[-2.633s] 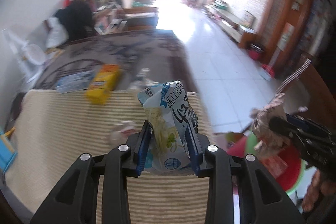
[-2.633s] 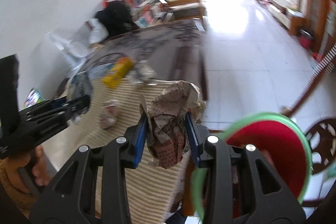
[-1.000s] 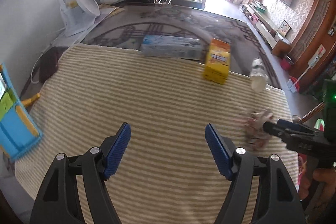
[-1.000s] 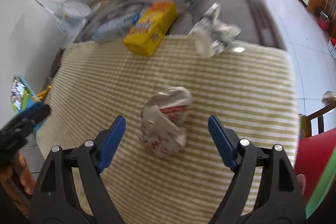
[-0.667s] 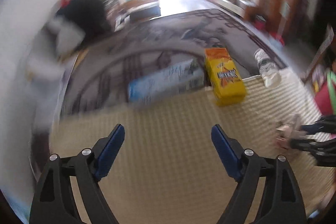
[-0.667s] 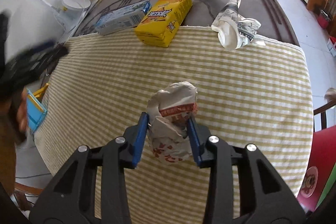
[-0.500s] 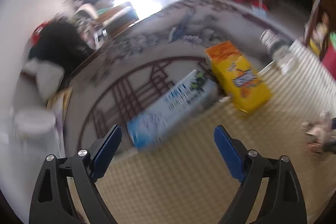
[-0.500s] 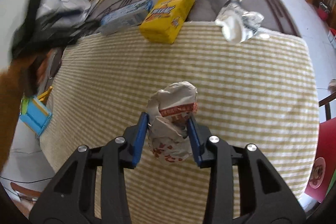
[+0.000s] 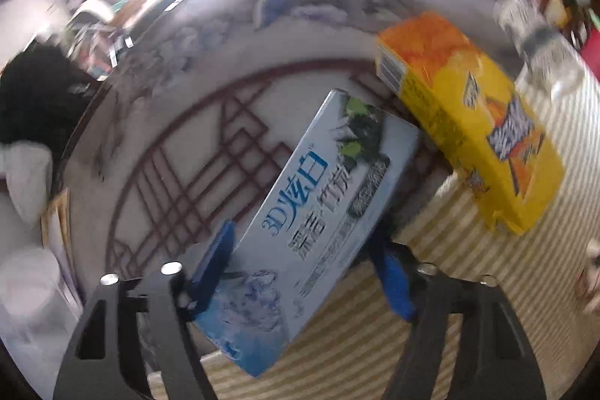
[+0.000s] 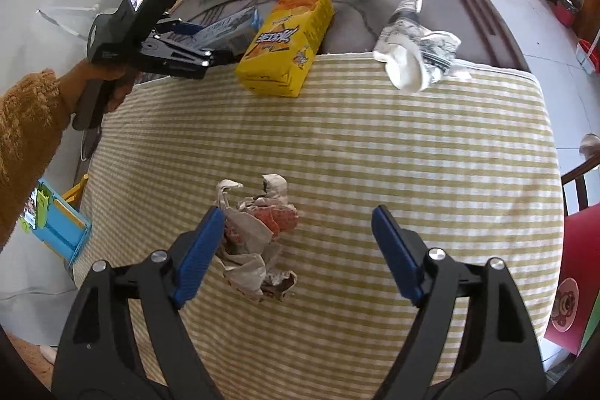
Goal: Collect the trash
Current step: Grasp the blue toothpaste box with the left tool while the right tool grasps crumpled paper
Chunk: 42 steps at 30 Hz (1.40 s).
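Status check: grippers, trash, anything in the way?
Left gripper closing, blue box between its fingers. Right gripper opening, crumpled wrapper lying loose against one finger. Yellow box touches the blue box.

A pale blue cardboard box with darker blue lettering (image 9: 318, 223) lies by a yellow-and-orange carton (image 10: 288, 44), a white crumpled wrapper with grey print (image 10: 412, 44) and a beige-and-red crumpled paper ball (image 10: 258, 235), on an olive-and-cream striped cloth (image 10: 412, 156) over a dark table with red-brown latticework (image 9: 195, 152).

Left gripper (image 9: 303, 268) jaws closing, right gripper (image 10: 296, 250) jaws opening, both angled downward.
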Each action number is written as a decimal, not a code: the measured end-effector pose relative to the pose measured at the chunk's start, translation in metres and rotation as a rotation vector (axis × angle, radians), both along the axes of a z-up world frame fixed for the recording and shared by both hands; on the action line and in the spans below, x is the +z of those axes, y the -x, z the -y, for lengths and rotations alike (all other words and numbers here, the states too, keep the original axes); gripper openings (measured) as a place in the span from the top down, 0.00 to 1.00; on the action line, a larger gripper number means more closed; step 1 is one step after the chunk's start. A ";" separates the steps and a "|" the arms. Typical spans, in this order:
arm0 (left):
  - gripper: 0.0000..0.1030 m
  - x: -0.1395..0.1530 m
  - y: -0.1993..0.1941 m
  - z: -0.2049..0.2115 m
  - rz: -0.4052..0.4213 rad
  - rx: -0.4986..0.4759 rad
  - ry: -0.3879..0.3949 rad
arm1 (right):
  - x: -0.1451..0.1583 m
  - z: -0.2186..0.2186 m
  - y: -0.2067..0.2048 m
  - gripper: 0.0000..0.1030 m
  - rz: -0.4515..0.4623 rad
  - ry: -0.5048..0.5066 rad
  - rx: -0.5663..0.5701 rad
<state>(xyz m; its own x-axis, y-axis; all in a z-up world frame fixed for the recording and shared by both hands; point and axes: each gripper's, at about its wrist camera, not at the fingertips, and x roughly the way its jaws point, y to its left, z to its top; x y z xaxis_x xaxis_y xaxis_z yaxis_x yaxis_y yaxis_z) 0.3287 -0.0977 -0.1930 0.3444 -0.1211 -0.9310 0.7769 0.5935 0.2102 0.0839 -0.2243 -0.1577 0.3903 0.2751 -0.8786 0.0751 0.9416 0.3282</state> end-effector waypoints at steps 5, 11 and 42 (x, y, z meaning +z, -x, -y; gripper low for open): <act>0.54 0.030 0.025 -0.036 0.001 0.213 0.187 | -0.005 -0.018 -0.009 0.23 -0.010 -0.008 0.058; 0.54 0.066 0.095 -0.093 0.015 0.467 0.369 | -0.013 -0.042 -0.019 0.17 -0.030 -0.025 0.131; 0.54 0.145 0.230 -0.115 0.216 0.730 0.515 | 0.088 -0.019 0.032 0.57 0.279 0.003 0.069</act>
